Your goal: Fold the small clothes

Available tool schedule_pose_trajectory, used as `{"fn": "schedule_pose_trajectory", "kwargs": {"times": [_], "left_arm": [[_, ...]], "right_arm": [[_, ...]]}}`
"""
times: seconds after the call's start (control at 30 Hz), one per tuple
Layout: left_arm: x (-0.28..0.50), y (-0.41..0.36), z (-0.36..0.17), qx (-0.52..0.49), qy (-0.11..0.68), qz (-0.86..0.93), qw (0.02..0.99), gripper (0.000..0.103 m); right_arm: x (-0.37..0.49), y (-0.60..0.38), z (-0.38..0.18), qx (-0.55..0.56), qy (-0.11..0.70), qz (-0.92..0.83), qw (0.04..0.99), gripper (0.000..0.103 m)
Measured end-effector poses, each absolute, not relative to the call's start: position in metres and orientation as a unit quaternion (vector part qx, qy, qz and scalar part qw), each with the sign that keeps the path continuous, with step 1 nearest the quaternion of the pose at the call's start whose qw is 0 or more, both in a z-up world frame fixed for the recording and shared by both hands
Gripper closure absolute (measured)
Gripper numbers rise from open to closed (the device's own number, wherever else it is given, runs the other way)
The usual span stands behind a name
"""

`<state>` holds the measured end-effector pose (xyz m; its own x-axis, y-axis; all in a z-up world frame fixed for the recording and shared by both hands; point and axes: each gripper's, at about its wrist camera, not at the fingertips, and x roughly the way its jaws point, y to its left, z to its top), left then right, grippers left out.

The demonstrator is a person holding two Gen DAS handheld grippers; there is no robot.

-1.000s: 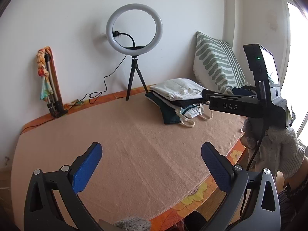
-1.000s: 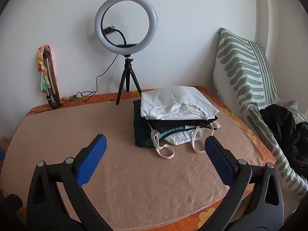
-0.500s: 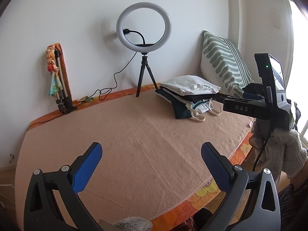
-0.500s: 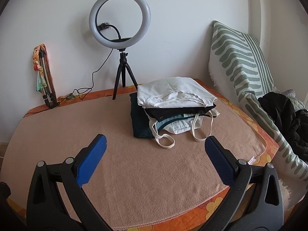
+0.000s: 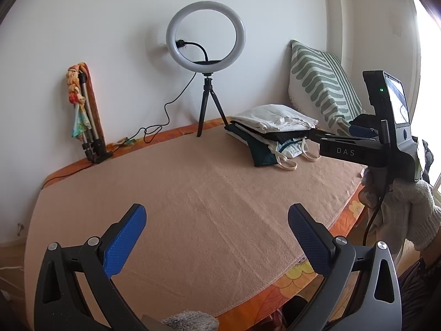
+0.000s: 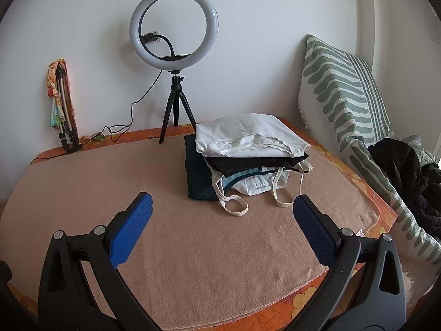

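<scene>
A stack of folded clothes (image 6: 248,149) sits at the back right of the tan blanket (image 6: 193,248); a white garment is on top, black, teal and white pieces with loose straps below. The stack also shows in the left wrist view (image 5: 273,132). My left gripper (image 5: 216,235) is open and empty above the blanket's near part. My right gripper (image 6: 220,227) is open and empty, short of the stack. In the left wrist view the right gripper's body (image 5: 366,149) shows at the right edge, held by a gloved hand (image 5: 405,215).
A ring light on a tripod (image 6: 175,69) stands by the wall behind the stack. A folded tripod with a colourful cloth (image 6: 62,102) leans at the back left. A green striped cushion (image 6: 347,96) and dark clothing (image 6: 410,176) lie to the right.
Both grippers have pulled back from the stack and shifted a little; the stack looks farther away in the left wrist view. Both stay open and empty.
</scene>
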<state>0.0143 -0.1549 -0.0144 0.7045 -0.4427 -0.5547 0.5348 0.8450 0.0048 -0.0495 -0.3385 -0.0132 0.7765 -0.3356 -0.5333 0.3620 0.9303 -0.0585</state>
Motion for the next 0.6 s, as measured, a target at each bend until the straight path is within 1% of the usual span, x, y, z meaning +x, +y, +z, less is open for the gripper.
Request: {"fn": "schedule_pose_trajectory", "kwargs": {"times": [0.6], "left_arm": [[0.0133, -0.1555, -0.0144, 0.086, 0.280, -0.269, 0.918, 0.001]], "right_arm": [[-0.0510, -0.3421, -0.0120, 0.031, 0.277, -0.189, 0.942, 0.000]]}}
